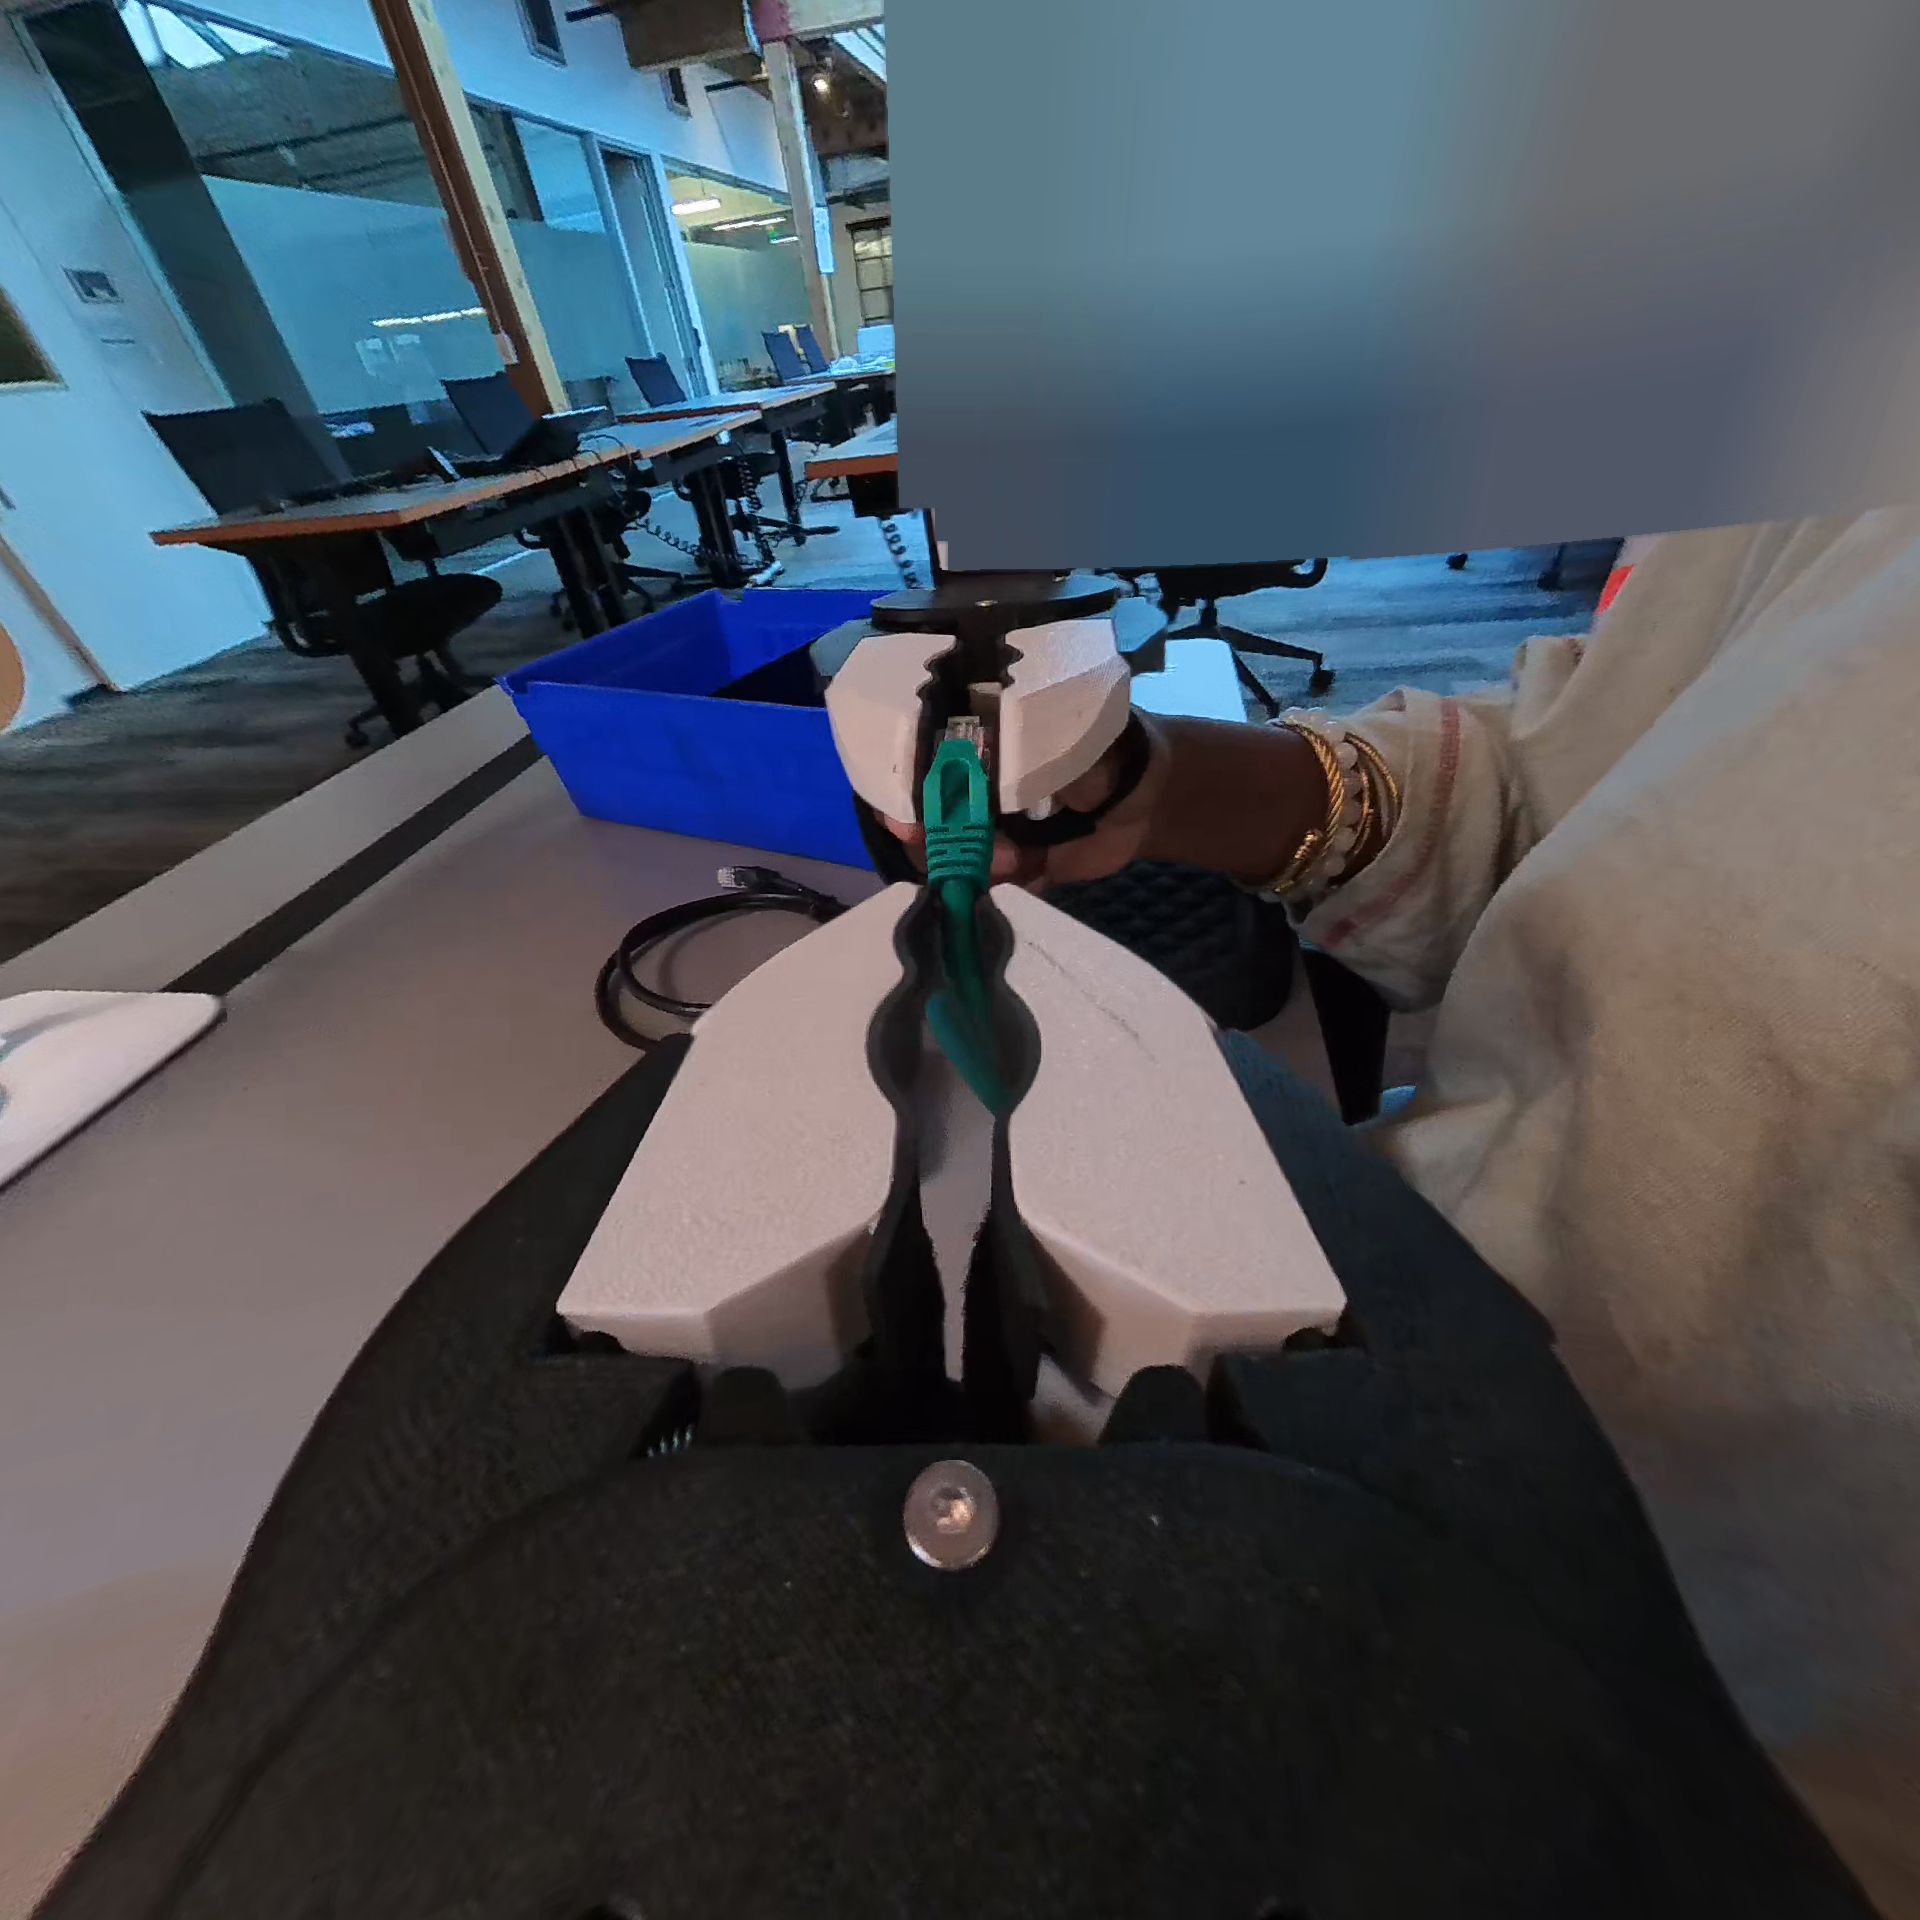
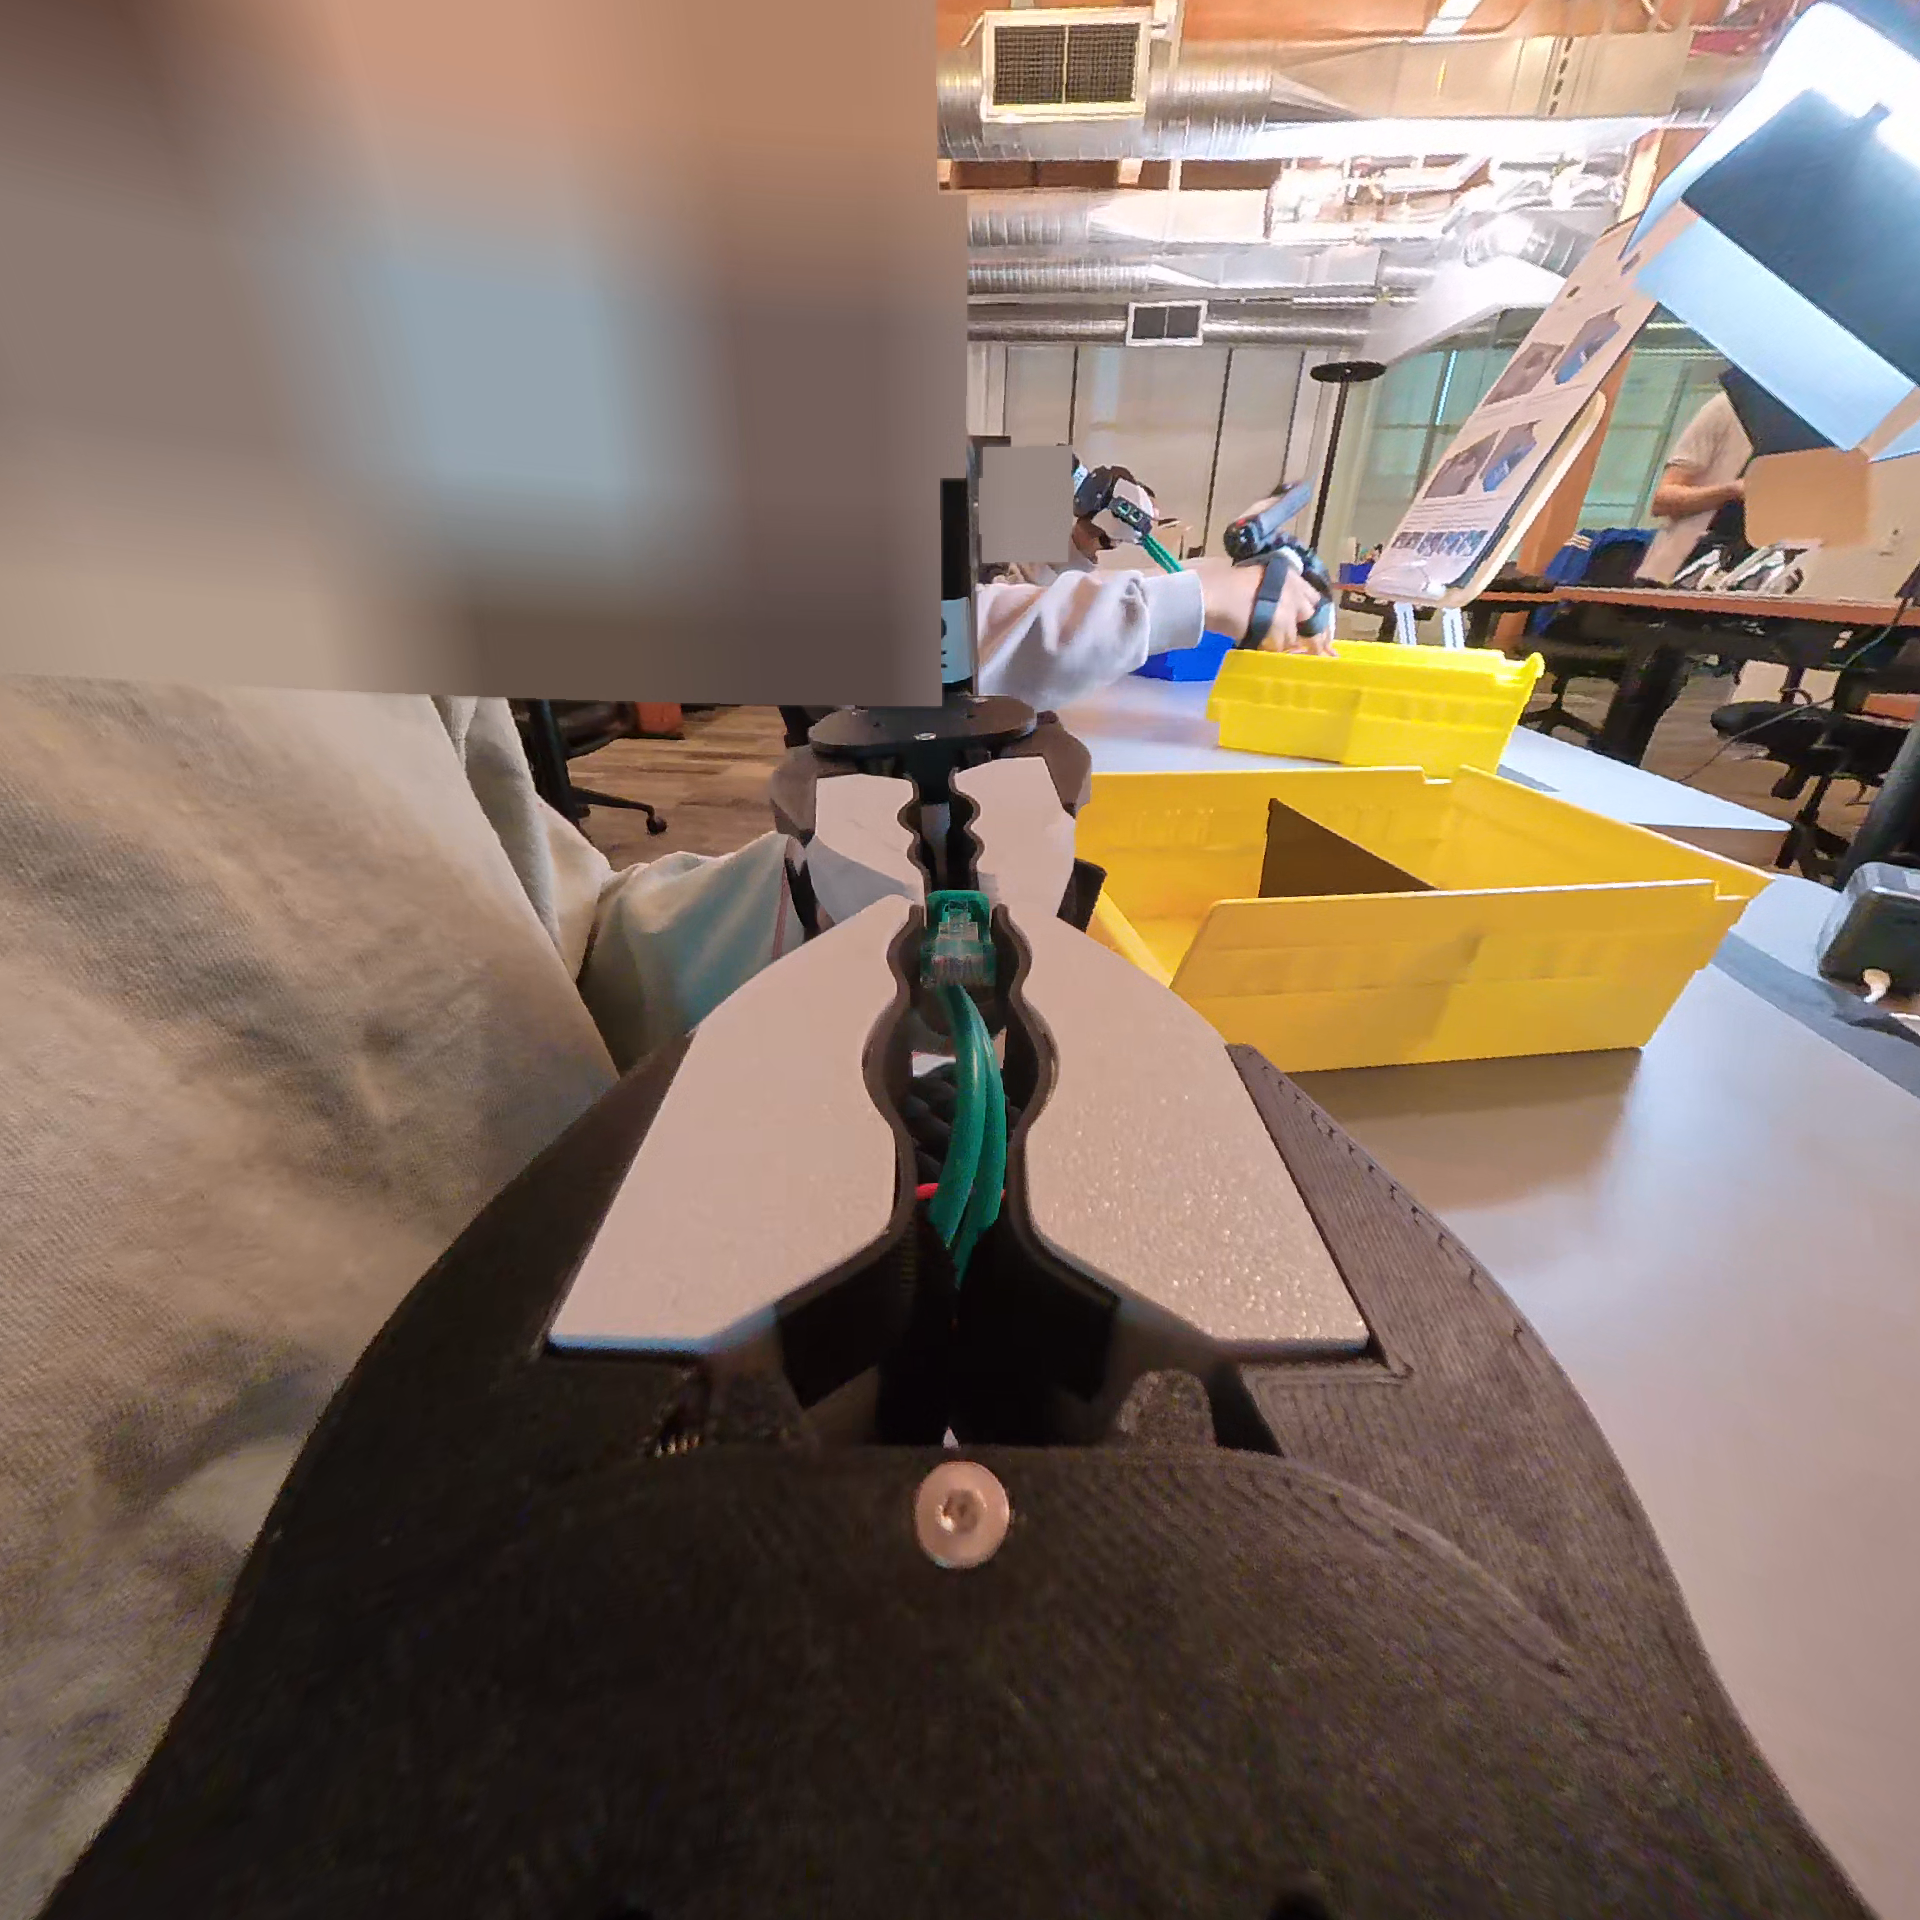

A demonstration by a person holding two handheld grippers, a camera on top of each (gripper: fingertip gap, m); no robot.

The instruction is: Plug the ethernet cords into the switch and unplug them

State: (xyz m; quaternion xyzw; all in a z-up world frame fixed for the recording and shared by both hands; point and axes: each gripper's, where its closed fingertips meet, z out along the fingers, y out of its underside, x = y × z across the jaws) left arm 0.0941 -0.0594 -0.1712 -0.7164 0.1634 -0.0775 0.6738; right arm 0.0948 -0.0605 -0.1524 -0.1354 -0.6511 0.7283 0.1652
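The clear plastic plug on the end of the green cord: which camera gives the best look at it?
The right wrist view. There the clear plastic plug sits large between that tool's tips, its body plainly visible. In the left wrist view the plug is far smaller, half hidden in the far tool, with mostly the green ribbed boot showing.

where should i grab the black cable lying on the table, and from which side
Judging by the left wrist view, grip the black cable just behind its plug, coming straight down from above. That end lies free on the table and points away from the coil, near the blue bin, so the fingers can straddle it. The looped part would likely slip or drag.
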